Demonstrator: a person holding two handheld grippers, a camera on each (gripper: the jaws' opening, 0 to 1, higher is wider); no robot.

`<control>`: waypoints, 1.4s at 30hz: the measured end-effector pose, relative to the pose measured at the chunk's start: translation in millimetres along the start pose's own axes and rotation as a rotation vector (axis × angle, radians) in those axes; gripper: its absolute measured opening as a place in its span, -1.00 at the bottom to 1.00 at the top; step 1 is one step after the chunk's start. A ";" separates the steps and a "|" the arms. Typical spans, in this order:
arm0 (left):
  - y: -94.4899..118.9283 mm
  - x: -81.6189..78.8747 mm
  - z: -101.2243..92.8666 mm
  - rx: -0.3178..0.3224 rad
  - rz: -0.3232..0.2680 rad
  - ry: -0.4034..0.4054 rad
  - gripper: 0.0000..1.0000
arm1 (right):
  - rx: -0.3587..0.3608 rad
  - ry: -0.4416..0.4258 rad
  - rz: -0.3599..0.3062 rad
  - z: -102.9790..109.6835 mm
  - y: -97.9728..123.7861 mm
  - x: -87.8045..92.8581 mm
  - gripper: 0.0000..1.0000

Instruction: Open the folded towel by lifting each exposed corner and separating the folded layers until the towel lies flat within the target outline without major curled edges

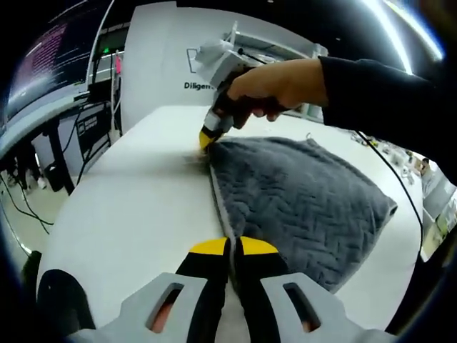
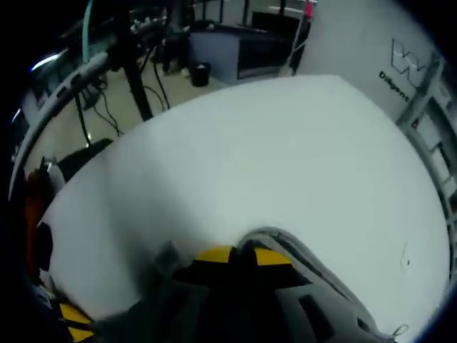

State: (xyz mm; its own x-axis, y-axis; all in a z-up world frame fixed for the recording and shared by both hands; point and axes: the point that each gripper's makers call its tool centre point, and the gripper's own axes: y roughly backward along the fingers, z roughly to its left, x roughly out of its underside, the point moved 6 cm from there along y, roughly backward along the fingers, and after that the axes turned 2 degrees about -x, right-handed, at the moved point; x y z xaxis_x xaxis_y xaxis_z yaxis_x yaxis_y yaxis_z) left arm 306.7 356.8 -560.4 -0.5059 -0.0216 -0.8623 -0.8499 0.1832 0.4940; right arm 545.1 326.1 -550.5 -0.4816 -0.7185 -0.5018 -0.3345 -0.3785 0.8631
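Observation:
A grey towel (image 1: 300, 200) with a herringbone texture lies bunched on the white table (image 1: 143, 200). Its pale left edge runs straight into my left gripper (image 1: 232, 247), whose yellow-tipped jaws are shut on the near corner. A hand holds my right gripper (image 1: 208, 138) at the towel's far corner, with the tips pressed onto the cloth. In the right gripper view, my right gripper (image 2: 235, 256) has its jaws together, and the towel's pale hem (image 2: 289, 243) curls around them. The rest of the towel is hidden below that view.
The white table (image 2: 285, 157) stretches wide beyond the towel. A white panel with lettering (image 1: 164, 64) stands behind it. Desks, monitors and cables (image 1: 64, 121) sit off the table's left side. Small items lie near the right edge (image 1: 428, 186).

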 end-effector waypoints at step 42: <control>46.9 1.2 -32.8 -0.247 -0.301 0.214 0.99 | -0.375 0.778 -0.205 -12.0 70.7 -15.1 0.38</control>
State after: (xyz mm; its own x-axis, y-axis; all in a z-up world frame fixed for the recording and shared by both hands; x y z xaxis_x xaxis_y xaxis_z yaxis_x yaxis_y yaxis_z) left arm 261.4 333.1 -534.6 -0.2275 -0.2454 -0.9423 -0.9606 -0.1023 0.2586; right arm 538.5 303.2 -481.2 0.2915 -0.7568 -0.5850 -0.0005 -0.6117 0.7911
